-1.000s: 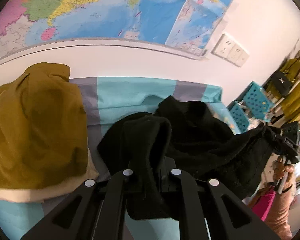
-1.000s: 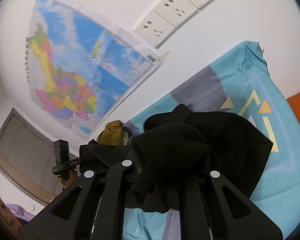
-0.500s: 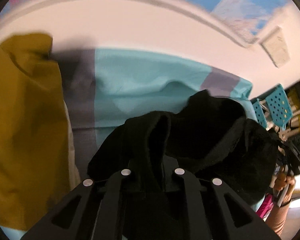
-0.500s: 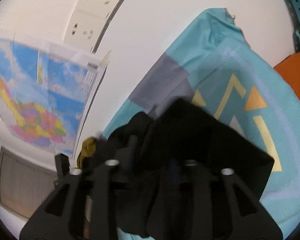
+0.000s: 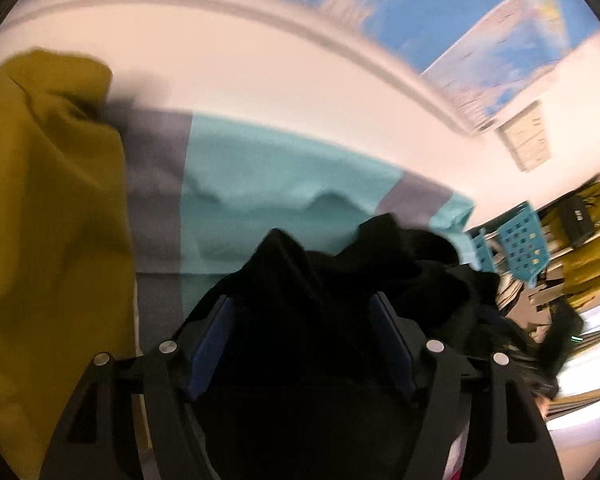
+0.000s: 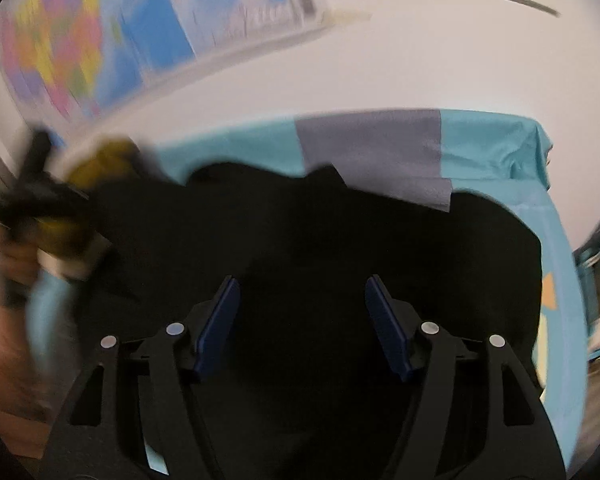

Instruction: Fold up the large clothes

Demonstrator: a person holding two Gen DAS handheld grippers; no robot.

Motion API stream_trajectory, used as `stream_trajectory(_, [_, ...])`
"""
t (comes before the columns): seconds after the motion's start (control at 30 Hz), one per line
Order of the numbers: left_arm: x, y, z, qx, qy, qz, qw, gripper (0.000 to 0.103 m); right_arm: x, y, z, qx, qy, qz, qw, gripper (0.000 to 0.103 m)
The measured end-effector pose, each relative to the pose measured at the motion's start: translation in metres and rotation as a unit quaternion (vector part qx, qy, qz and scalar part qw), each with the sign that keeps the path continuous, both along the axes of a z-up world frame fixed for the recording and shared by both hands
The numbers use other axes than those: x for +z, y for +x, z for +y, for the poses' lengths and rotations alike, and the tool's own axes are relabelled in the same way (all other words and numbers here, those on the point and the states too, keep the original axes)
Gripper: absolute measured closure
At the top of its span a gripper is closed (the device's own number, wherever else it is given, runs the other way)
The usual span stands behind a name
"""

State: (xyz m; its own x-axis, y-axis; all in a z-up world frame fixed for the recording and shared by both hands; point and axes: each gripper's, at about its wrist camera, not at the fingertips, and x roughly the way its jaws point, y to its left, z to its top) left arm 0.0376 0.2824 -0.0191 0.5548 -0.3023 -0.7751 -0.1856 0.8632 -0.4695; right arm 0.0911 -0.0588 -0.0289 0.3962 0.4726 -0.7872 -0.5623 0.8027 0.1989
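Both sets of tongs let go at once over a bed covered in a teal-and-grey sheet. A second ago each pair was pinched on a bunch of the black garment and holding it up off the sheet. Now the left tongs stand apart with their jaws opening, the blue pads clear on either side of a peak of dark cloth that sits between them without being pressed. The right tongs do the same: jaws opening, pads parted, black fabric spread beneath and between them but not gripped.

The garment now lies on the sheet as a broad dark mass. In the right wrist view it covers most of the near part of the bed; in the left wrist view it is still rumpled, with a raised ridge in the middle and loose folds running off to the right. A mustard-yellow garment is heaped at the left end of the bed, just beside the black one.

Judged from this, the garment has just been laid down, either to spread it or to finish a fold. The bunched cloth suggests smoothing or a fresh grip on an edge comes next, though motion blur hides where the hems and sleeves lie.
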Motion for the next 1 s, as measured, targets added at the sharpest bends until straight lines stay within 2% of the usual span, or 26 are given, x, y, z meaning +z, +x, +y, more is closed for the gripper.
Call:
stream_trajectory(0.03, [0.007,-0.008,-0.005,-0.006,0.016,-0.016,0.9997,0.034,-0.007,0.002,0.004,0.001,-0.016,0.0,1.0,0.042])
stream_trajectory(0.1, [0.014,-0.019,-0.025,-0.03,0.063,-0.034,0.997,0.034,-0.016,0.005,0.007,0.004,-0.029,-0.001,1.0,0.07])
stream_trajectory(0.13, [0.016,-0.023,-0.037,-0.045,0.085,-0.041,0.9945,0.032,-0.016,0.005,0.006,0.01,-0.028,-0.006,1.0,0.074])
stream_trajectory(0.17, [0.017,-0.028,-0.051,-0.064,0.11,-0.048,0.9907,0.031,-0.014,0.004,0.007,0.013,-0.025,-0.011,1.0,0.097])
stream_trajectory(0.2, [0.017,-0.031,-0.064,-0.083,0.13,-0.054,0.9865,0.031,-0.009,0.004,0.005,0.013,-0.014,-0.017,1.0,0.103])
stream_trajectory(0.3, [0.007,-0.031,-0.104,-0.151,0.168,-0.064,0.9721,0.026,0.015,0.002,-0.002,-0.009,0.018,-0.055,0.998,0.103])
stream_trajectory(0.37, [-0.004,-0.019,-0.123,-0.173,0.189,-0.049,0.9655,0.026,0.027,0.005,-0.007,-0.012,0.052,-0.055,0.997,0.103])
stream_trajectory(0.47, [-0.027,0.006,-0.128,-0.157,0.195,-0.007,0.9682,0.029,0.021,0.011,-0.007,-0.012,0.047,-0.032,0.998,0.1])
stream_trajectory(0.5, [-0.031,0.012,-0.126,-0.146,0.193,0.001,0.9702,0.032,0.018,0.013,-0.011,-0.024,0.046,-0.025,0.998,0.087])
stream_trajectory(0.57, [-0.038,0.021,-0.116,-0.129,0.18,0.011,0.9751,0.049,0.021,0.006,-0.027,-0.041,0.052,-0.029,0.997,0.063])
stream_trajectory(0.63, [-0.041,0.024,-0.111,-0.126,0.177,0.009,0.9761,0.06,0.027,-0.005,-0.051,-0.057,0.064,-0.046,0.995,0.06])
stream_trajectory(0.77, [-0.035,0.024,-0.107,-0.116,0.17,-0.002,0.9786,0.073,0.029,-0.018,-0.103,-0.097,0.072,-0.053,0.991,0.047])
stream_trajectory(0.83, [-0.03,0.021,-0.097,-0.106,0.162,-0.007,0.9811,0.08,0.016,-0.021,-0.119,-0.105,0.066,-0.027,0.992,0.044])
stream_trajectory(0.9, [-0.027,0.021,-0.098,-0.1,0.16,-0.009,0.9819,0.081,-0.002,-0.022,-0.126,-0.098,0.076,0.021,0.992,0.042])
stream_trajectory(0.93, [-0.027,0.021,-0.098,-0.098,0.161,-0.008,0.982,0.081,-0.011,-0.023,-0.127,-0.089,0.08,0.044,0.992,0.043])
stream_trajectory(0.97, [-0.029,0.022,-0.099,-0.096,0.162,-0.008,0.982,0.081,-0.018,-0.025,-0.128,-0.079,0.082,0.059,0.992,0.058])
stream_trajectory(1.0, [-0.03,0.022,-0.1,-0.094,0.163,-0.007,0.9821,0.081,-0.022,-0.029,-0.131,-0.075,0.095,0.059,0.991,0.084])
